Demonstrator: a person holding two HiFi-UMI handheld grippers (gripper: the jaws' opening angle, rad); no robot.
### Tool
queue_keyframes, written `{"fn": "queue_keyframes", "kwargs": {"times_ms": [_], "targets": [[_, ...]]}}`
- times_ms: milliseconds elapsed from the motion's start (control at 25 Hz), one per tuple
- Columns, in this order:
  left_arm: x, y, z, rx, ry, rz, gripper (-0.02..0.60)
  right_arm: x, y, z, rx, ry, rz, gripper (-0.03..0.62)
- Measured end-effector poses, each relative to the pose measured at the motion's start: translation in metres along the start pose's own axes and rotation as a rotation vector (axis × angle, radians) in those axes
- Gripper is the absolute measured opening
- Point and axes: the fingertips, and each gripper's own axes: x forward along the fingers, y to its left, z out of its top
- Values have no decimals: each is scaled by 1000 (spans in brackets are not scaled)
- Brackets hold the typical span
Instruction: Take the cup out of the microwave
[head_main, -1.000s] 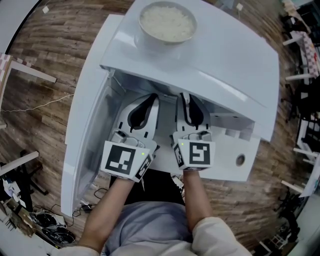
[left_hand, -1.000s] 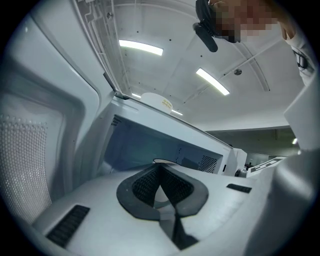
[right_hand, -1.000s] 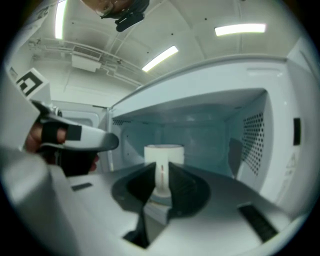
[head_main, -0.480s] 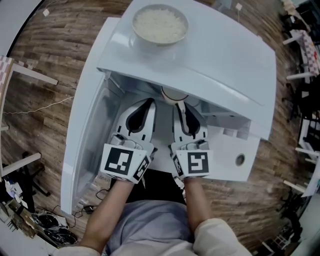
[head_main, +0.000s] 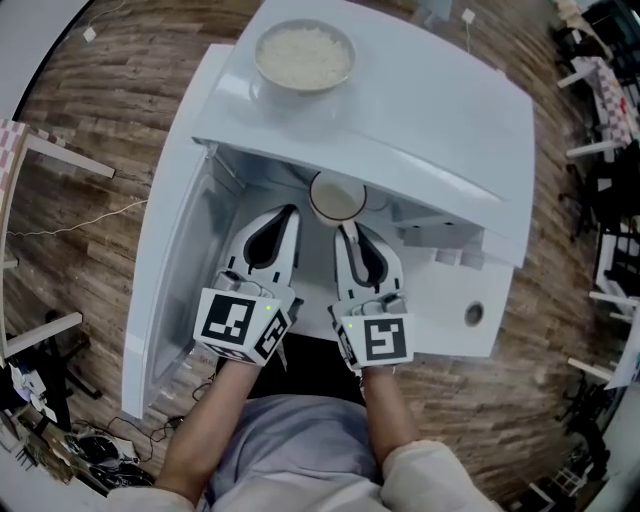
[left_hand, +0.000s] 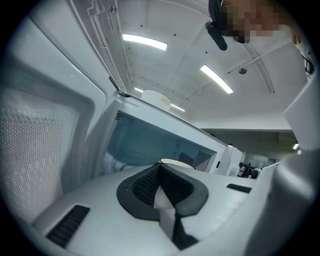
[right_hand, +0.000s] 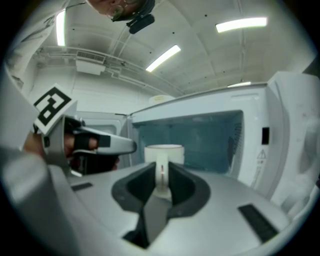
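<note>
A white cup (head_main: 337, 197) hangs at the mouth of the white microwave (head_main: 420, 110), just in front of its top edge. My right gripper (head_main: 345, 228) is shut on the cup's handle. In the right gripper view the cup (right_hand: 164, 152) stands upright beyond the jaws, with its handle pinched in my right gripper (right_hand: 161, 172). My left gripper (head_main: 290, 212) sits beside it on the left, shut and holding nothing. In the left gripper view the cup's rim (left_hand: 176, 162) shows just past my left gripper (left_hand: 160, 167).
A bowl of rice (head_main: 304, 55) stands on top of the microwave. The microwave door (head_main: 175, 250) is swung open at the left, close to my left gripper. The control panel with a round knob (head_main: 473, 314) is at the right. Wooden floor lies all around.
The right gripper has drawn back toward the person, and the cup has come out from under the microwave's top edge into full view. The left gripper has barely moved.
</note>
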Motion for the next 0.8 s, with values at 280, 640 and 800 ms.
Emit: {"fn": "queue_keyframes", "kwargs": {"times_ms": [280, 640, 800], "targets": [[-13, -2, 1, 4, 2, -1, 14, -16, 8, 2, -13, -3, 19, 74], [-33, -2, 3, 1, 14, -3, 14, -35, 27, 18, -23, -30, 57, 74], [-39, 1, 5, -7, 14, 2, 14, -41, 33, 24, -21, -34, 67, 75]]}}
